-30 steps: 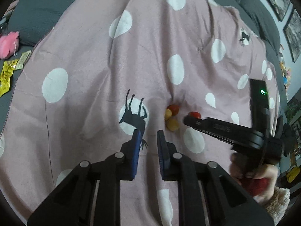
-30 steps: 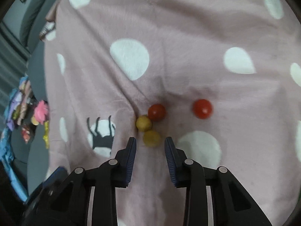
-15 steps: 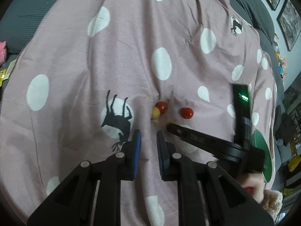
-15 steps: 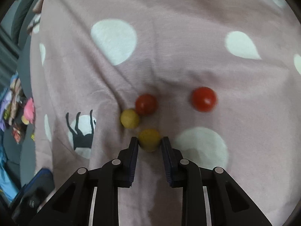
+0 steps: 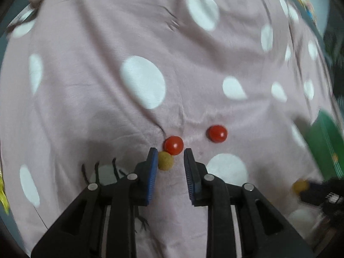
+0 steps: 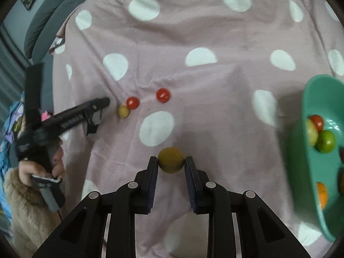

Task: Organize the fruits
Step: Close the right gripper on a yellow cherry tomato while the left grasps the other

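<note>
My right gripper is shut on a yellow fruit and holds it above the pink dotted blanket, left of a teal bowl that holds several fruits. My left gripper is open, low over the blanket. A small yellow fruit lies between its fingers against the left pad. A red tomato lies just beyond the tips and a second red tomato lies to the right. The same three fruits show in the right wrist view: the yellow one and the two red ones.
The pink blanket with white dots covers the whole surface and has folds near the fruits. Grey cushions lie at its far left edge. The bowl also shows as a green blur at the right of the left wrist view.
My right gripper closed on the yellow fruit, lifted it and carried it right toward the bowl. My left gripper opened wider and moved forward around the small yellow fruit.
</note>
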Demonstrator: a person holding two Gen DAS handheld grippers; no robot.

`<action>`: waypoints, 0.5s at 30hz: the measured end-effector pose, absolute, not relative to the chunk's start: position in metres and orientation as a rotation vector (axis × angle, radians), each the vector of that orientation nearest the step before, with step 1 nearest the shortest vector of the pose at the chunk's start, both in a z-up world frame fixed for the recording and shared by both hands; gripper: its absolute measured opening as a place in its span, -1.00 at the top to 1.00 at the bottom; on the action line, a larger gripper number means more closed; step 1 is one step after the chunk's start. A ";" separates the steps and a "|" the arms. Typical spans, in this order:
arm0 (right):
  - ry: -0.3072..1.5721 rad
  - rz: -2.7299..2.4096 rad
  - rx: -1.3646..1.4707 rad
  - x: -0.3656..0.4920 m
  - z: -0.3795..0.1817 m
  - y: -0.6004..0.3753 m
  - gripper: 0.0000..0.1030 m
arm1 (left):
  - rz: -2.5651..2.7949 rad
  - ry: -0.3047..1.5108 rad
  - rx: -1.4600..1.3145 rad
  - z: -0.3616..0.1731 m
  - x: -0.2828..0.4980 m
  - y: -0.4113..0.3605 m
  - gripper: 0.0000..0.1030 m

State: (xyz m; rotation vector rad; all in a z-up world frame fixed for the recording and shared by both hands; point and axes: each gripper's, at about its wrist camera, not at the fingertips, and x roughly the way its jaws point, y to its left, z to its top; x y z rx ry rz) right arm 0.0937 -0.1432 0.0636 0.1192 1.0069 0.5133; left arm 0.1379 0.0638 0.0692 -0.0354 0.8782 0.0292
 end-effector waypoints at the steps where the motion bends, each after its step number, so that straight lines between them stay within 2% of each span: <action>1: 1.004 0.511 0.117 0.096 0.065 -0.147 0.47 | 0.030 0.875 -0.009 0.067 0.141 0.061 0.54; 3: 1.021 0.530 0.136 0.102 0.065 -0.151 0.47 | -0.020 0.888 0.043 0.061 0.146 0.056 0.50; 7: 1.044 0.551 0.145 0.106 0.062 -0.155 0.47 | -0.075 0.927 0.117 0.051 0.154 0.055 0.26; 15: 1.048 0.568 0.134 0.104 0.064 -0.159 0.47 | -0.060 0.988 0.244 0.035 0.167 0.053 0.28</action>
